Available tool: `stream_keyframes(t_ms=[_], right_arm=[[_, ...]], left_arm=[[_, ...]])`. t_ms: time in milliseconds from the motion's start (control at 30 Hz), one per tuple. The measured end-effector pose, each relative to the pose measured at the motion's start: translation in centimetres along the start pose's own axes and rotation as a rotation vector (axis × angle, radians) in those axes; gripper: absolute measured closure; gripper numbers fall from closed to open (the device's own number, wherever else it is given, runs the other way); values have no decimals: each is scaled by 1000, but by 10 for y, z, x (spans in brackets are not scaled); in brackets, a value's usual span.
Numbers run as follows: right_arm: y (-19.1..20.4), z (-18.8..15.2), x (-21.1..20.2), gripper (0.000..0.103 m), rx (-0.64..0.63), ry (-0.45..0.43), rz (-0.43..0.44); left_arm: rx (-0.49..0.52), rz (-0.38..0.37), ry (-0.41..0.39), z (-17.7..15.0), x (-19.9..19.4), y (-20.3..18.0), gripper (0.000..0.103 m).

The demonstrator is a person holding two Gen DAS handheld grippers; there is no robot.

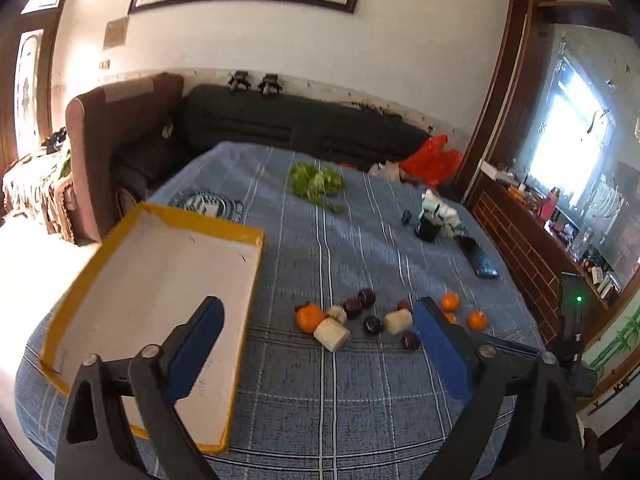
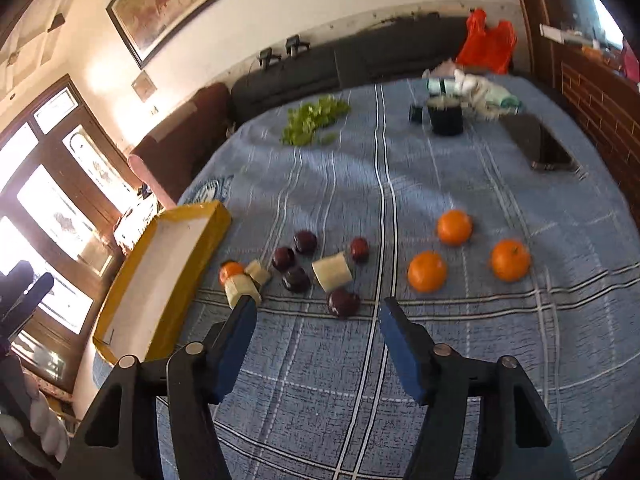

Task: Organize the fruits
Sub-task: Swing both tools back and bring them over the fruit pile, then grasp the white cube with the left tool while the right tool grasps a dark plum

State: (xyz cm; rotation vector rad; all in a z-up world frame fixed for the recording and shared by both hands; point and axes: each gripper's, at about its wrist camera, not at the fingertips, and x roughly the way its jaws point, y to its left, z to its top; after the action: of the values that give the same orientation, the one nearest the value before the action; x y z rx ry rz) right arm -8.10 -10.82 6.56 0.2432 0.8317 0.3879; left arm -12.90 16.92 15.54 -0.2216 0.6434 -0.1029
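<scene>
We held the left gripper point(image 1: 320, 332) above the blue cloth point(image 1: 360, 400), its jaws spread wide with nothing between them, one finger point(image 1: 196, 352) over the yellow-rimmed tray point(image 1: 248, 276), which lay bare at the cloth's left edge. We kept the right gripper point(image 2: 318, 320) apart too and empty. Ahead of it sat the fruit, all on the cloth beside the tray: dark plums point(image 2: 306, 242) clustered with pale cut chunks point(image 2: 332, 271) and one orange point(image 2: 231, 270) near the tray, then three more oranges point(image 2: 454, 227) further right, well apart from it. Beyond lay green leaves point(image 2: 312, 120) and a dark cup point(image 2: 446, 118)
</scene>
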Motion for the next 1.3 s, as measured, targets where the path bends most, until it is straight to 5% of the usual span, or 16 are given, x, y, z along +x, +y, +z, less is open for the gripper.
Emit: stream_keyframes(t_ms=[100, 267, 400, 767, 833, 1000, 1300], right_arm=[[0, -9, 29, 37, -53, 23, -27], [11, -4, 52, 37, -143, 39, -78], [0, -4, 71, 37, -142, 66, -76], [0, -7, 82, 48, -176, 41, -71], [0, -7, 82, 52, -173, 37, -65], [-1, -8, 82, 72, -161, 42, -55], [4, -11, 64, 73, -137, 22, -40]], left_arm=[[-48, -46, 122, -16, 49, 0, 23], [-65, -13, 227, -35, 102, -1, 24], [-69, 9, 264, -40, 127, 1, 25], [-51, 29, 328, -47, 173, -10, 45], [-38, 41, 313, -48, 174, -12, 59], [-37, 30, 306, -51, 169, -15, 61], [-95, 22, 224, -43, 107, 7, 60]])
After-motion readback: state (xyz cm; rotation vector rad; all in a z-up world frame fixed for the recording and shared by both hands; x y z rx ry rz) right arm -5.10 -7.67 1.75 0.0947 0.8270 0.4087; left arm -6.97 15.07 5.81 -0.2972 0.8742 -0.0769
